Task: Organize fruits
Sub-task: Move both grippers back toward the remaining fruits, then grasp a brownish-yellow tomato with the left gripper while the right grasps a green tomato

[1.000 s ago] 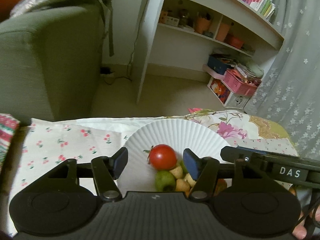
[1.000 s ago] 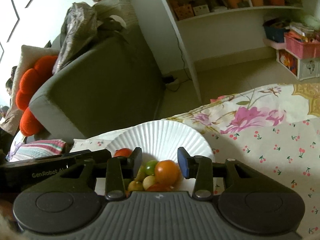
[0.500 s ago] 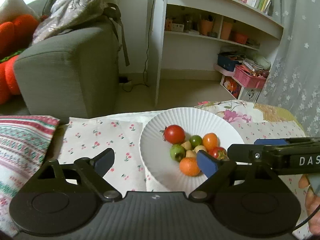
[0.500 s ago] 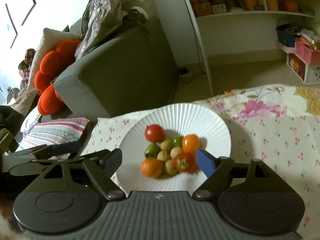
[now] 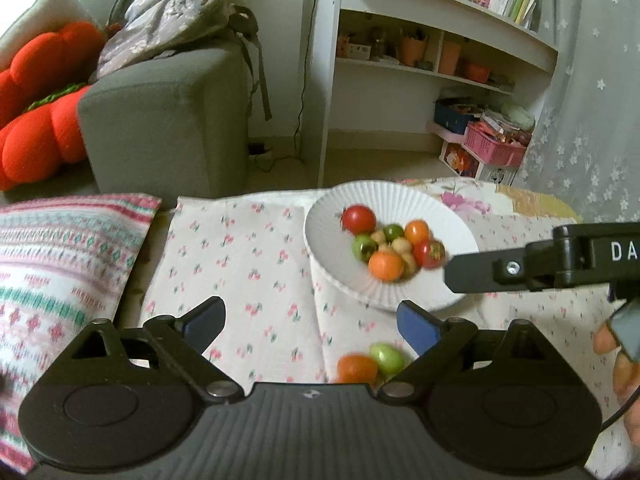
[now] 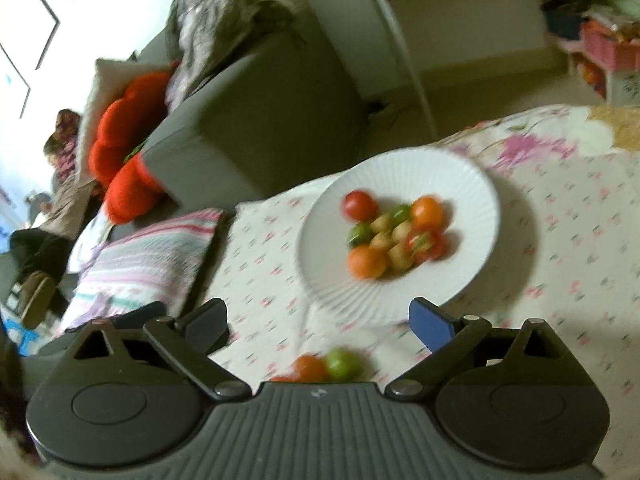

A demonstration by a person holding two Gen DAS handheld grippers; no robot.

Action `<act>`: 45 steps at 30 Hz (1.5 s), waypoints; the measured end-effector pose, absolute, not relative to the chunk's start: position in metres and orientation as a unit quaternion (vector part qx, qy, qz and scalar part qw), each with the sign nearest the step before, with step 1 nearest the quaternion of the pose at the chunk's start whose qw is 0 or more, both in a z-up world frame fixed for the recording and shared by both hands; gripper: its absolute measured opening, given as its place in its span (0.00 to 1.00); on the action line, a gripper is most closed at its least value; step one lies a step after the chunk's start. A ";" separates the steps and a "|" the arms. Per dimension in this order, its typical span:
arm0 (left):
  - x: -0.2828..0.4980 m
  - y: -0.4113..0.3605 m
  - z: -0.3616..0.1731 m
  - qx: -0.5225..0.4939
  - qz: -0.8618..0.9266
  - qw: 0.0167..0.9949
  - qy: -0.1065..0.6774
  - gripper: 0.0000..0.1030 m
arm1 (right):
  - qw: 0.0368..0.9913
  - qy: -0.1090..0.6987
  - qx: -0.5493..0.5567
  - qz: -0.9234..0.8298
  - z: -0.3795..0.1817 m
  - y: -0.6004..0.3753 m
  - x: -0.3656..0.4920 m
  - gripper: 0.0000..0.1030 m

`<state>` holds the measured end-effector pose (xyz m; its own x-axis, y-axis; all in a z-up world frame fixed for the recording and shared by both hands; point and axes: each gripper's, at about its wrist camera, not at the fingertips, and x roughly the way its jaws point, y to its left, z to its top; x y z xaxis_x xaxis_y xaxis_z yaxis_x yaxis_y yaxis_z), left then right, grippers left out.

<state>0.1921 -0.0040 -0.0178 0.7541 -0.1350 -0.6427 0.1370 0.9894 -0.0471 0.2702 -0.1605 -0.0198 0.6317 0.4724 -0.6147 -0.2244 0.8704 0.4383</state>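
- Two grippers are hovering over a cloth (image 5: 248, 264) printed with small cherries, and both are standing wide open with nothing between their fingers.
- Left gripper (image 5: 310, 320) is showing blue pads, and cloth is filling the gap between them.
- Right gripper (image 6: 318, 318) is spread just as wide; in the left view its black side is crossing the right edge, carrying white letters reading "DA" before the frame cuts them off.
- White ribbed plate (image 5: 320, 236) is sitting on the cloth ahead of both grippers, holding a tight cluster of small round fruits.
- Red tomato (image 5: 359, 219) is lying at the far left of the cluster, a little apart from the rest.
- Green tomato (image 5: 363, 247) and orange fruit (image 5: 385, 265) are sitting on the near side, touching the pale yellow fruits (image 5: 401, 245) in the middle.
- Another orange tomato (image 5: 417, 232) and a red-and-green tomato (image 5: 429, 253) are resting on the right side.
- Fruits are nearly round, so no long axis is showing; the cluster is blurred in the right view.
- Loose orange fruit (image 5: 357, 368) and loose green fruit (image 5: 386, 358) are lying on the cloth off the plate, touching each other, just before the left gripper's body.
- Striped pillow (image 5: 60, 264) is lying left of the cloth, with a grey sofa (image 5: 168, 120) and a white shelf (image 5: 400, 40) behind.
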 end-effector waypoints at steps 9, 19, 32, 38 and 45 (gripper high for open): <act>0.165 -0.008 -0.047 0.018 -0.066 0.927 0.369 0.82 | 0.886 0.404 0.097 0.205 -0.034 -0.136 0.263 0.92; 0.155 -0.013 -0.073 0.008 -0.073 0.914 0.399 0.75 | 0.879 0.427 0.068 0.202 -0.058 -0.141 0.267 0.62; 0.154 -0.023 -0.108 0.017 -0.100 0.896 0.432 0.40 | 0.868 0.422 -0.055 0.256 -0.094 -0.124 0.278 0.45; 0.160 -0.030 -0.109 0.037 -0.110 0.904 0.412 0.16 | 0.870 0.406 -0.090 0.264 -0.103 -0.113 0.288 0.37; 0.158 -0.029 -0.104 0.025 -0.126 0.898 0.420 0.14 | 0.867 0.407 -0.120 0.260 -0.096 -0.101 0.284 0.23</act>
